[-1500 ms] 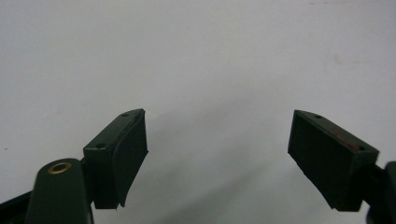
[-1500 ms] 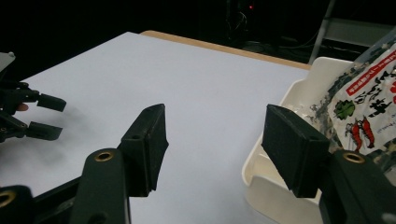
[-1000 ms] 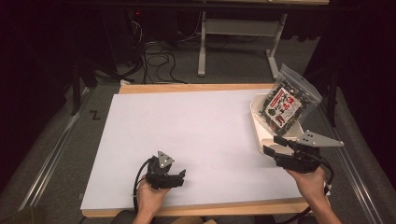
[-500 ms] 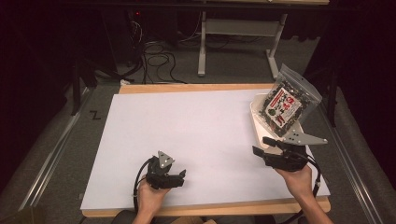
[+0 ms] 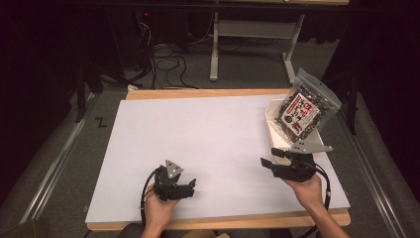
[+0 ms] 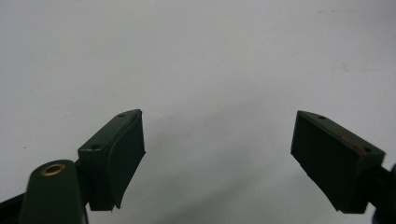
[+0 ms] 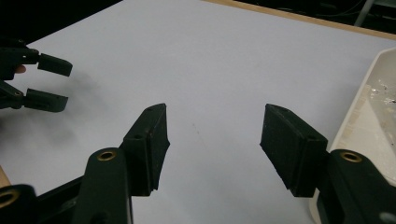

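Clear plastic bag of dark dried seaweed with a red-and-white label [image 5: 305, 111] leaning in a cream rectangular plastic tray [image 5: 273, 130] at the far right of the white table sheet [image 5: 208, 139], propped upright and tilted, long axis running from the tray's floor up and away toward the far right corner. Tray's near edge also showing at the right border of the right gripper view [image 7: 359, 116].

Lying just beyond and slightly to the right of the right gripper [image 5: 267, 162], tray rim sitting just beside that gripper's body. Right gripper pointing left across the sheet, not at the bag, jaws standing wide apart with nothing between them, bare white sheet showing in the gap [image 7: 212, 140]. Clearly the nearer hand; likely needing to swing toward the far right to face the bag.

Left gripper [image 5: 190, 183] sitting well apart from the bag, near the front edge, left of centre, jaws spread with nothing but sheet between them [image 6: 217, 144]; also appearing at the left edge of the right gripper view [image 7: 49, 81].

Compared with a second ago: right gripper sitting lower and further left, closer to the sheet, grey plate no longer overlapping the tray as much. Left gripper, bag and tray unchanged.
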The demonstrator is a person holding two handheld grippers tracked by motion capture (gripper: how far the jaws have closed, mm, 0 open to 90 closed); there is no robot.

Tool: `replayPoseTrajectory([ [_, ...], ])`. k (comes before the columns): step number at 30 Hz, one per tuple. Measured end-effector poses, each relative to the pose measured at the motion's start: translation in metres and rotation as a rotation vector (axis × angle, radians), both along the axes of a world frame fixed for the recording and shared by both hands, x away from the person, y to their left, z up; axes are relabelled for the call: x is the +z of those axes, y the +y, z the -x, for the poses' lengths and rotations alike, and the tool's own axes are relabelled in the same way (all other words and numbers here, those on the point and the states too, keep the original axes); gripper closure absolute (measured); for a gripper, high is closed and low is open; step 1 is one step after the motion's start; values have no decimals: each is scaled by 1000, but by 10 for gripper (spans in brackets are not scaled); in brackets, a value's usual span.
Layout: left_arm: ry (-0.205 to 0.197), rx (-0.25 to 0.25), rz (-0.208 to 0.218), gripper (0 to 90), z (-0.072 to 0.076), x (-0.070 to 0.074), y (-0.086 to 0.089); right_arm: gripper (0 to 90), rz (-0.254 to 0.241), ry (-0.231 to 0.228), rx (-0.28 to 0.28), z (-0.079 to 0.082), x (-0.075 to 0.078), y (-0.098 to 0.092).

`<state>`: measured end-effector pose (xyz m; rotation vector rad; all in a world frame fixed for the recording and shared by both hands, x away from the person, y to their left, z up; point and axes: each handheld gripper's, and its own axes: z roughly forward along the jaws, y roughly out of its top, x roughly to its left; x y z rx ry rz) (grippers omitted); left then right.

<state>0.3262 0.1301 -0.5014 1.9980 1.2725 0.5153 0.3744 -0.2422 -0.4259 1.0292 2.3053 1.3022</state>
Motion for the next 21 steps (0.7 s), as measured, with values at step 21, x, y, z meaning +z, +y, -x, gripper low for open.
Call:
replayPoseTrajectory([
  [21, 1, -15, 0, 191, 1, 0, -1, 449, -17, 44, -9, -8, -27, 14],
])
